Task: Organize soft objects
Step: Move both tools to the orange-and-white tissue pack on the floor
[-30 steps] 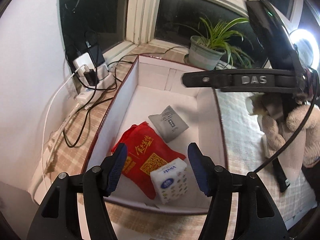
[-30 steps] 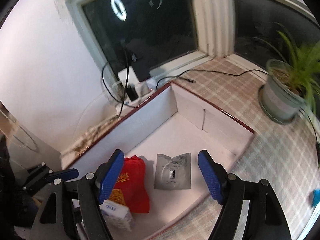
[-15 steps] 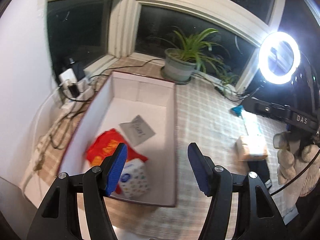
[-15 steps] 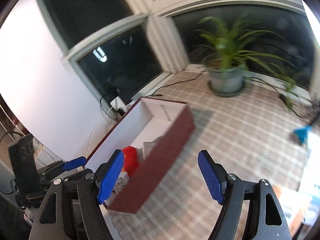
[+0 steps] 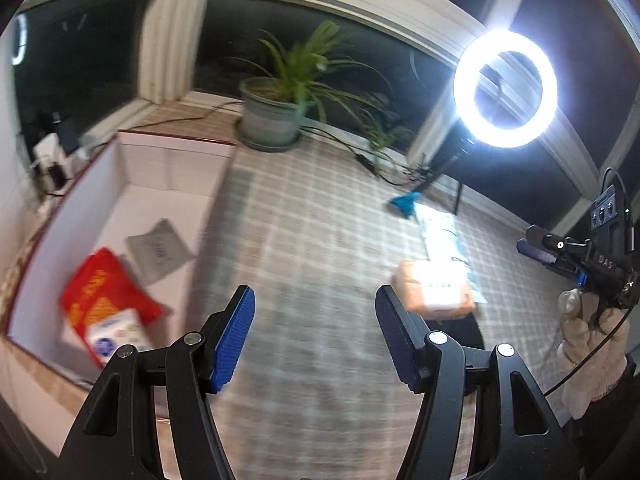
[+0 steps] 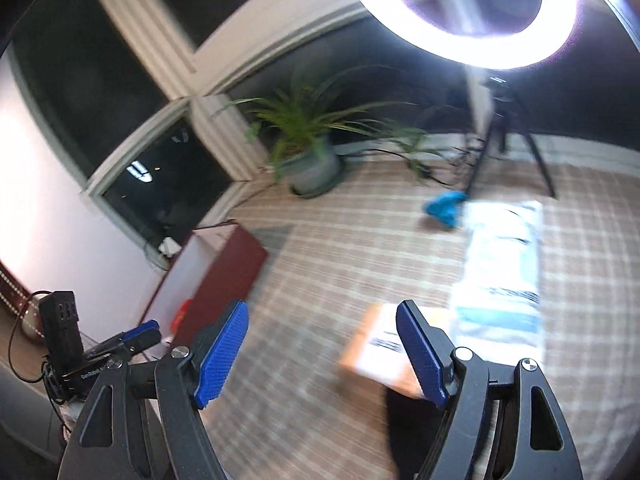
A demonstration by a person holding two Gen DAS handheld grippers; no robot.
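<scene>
With both my left gripper (image 5: 312,334) and right gripper (image 6: 322,350) spread empty, I'd pinch the orange tissue pack (image 6: 384,350) (light, squashy, slick-wrapped, I judge) across its middle.

Beige-and-white plaid tablecloth (image 5: 320,240), box (image 5: 132,168) white inside and dark red outside, red bag (image 5: 100,292) with yellow print, grey pouch (image 5: 158,248), white tissue pack (image 5: 116,334) with blue logo, orange pack (image 5: 436,288), white-blue packet (image 5: 442,232), blue gripper pads (image 5: 232,340).
</scene>
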